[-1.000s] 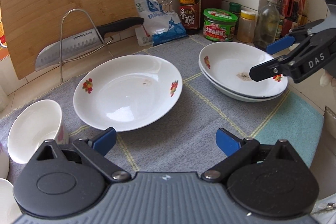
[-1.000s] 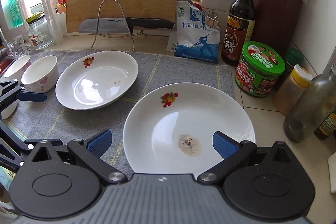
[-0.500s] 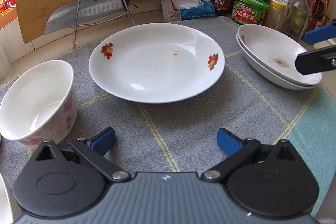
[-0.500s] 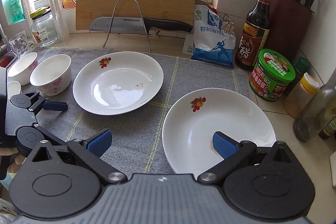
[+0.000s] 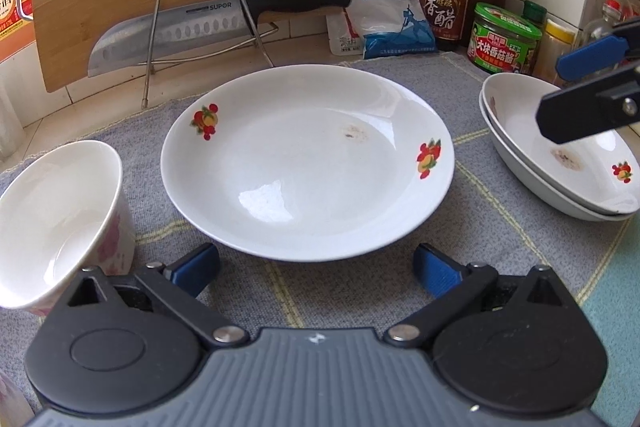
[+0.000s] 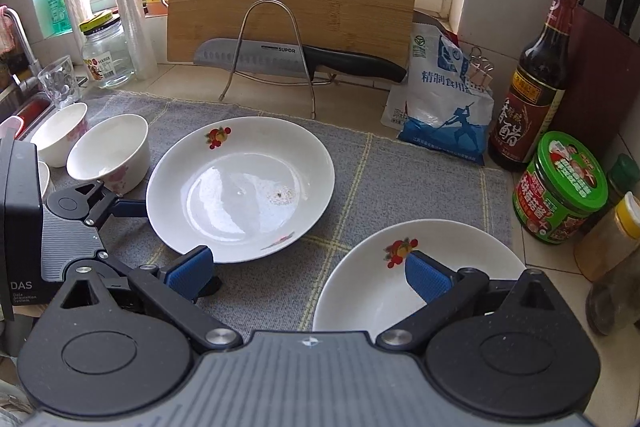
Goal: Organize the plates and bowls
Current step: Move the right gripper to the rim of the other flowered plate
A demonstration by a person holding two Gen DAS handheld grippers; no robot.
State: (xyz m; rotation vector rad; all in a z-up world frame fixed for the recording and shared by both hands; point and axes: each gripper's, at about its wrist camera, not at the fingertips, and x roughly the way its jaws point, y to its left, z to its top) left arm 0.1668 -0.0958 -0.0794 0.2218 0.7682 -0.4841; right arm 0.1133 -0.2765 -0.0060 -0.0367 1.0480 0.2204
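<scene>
Plates partly stacked, bowls untouched.
Two plates nested far right [image 5: 560, 163]; loose plate [image 5: 308, 159] and bowls [image 6: 108, 153] left. Left gripper [image 5: 316, 267], right gripper [image 6: 308, 275] both open, empty.

Both wrist views sit low, facing the wall, sharing the middle plate [image 5: 307, 163].

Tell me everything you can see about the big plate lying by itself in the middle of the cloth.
The single plate is white, glossy, round and shallow, apparently ceramic, with red-and-yellow fruit prints on its rim. A small brownish smudge marks its centre. It lies flat on the grey cloth, empty. The open left gripper faces its near edge, not gripping it. A white bowl stands beside it.
</scene>
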